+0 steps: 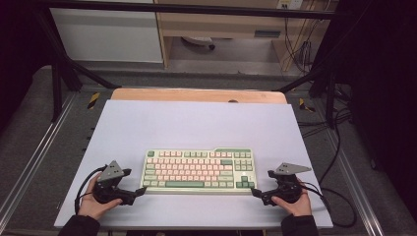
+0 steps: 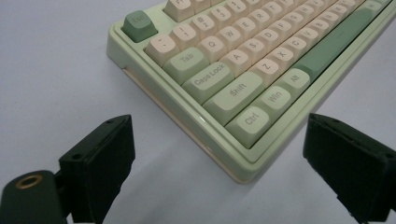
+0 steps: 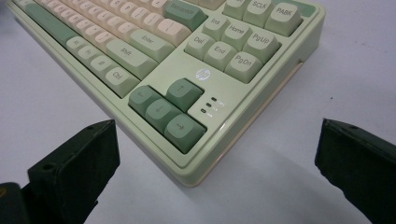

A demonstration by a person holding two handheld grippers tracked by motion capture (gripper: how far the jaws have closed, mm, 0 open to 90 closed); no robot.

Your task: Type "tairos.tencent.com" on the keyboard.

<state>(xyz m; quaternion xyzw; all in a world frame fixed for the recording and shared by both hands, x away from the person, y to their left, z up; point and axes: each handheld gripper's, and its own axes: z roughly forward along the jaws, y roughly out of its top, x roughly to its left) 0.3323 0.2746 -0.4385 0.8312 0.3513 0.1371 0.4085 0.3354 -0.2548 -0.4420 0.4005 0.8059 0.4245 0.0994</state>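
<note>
A pale green keyboard (image 1: 198, 171) with cream and green keys lies flat near the front of the white mat. My left gripper (image 1: 139, 192) sits at its front left corner, held by a hand, jaws open. In the left gripper view the keyboard (image 2: 243, 60) corner with the Ctrl key lies between the two black jaws, untouched. My right gripper (image 1: 255, 192) rests at the front right corner, also open. The right gripper view has the keyboard (image 3: 187, 70) corner with the arrow keys between the wide-spread jaws, with a gap on each side.
The white mat (image 1: 196, 123) covers a wooden table (image 1: 196, 94) whose far edge shows behind it. Black frame bars and cables (image 1: 339, 147) run along the right side. Bare mat stretches behind the keyboard.
</note>
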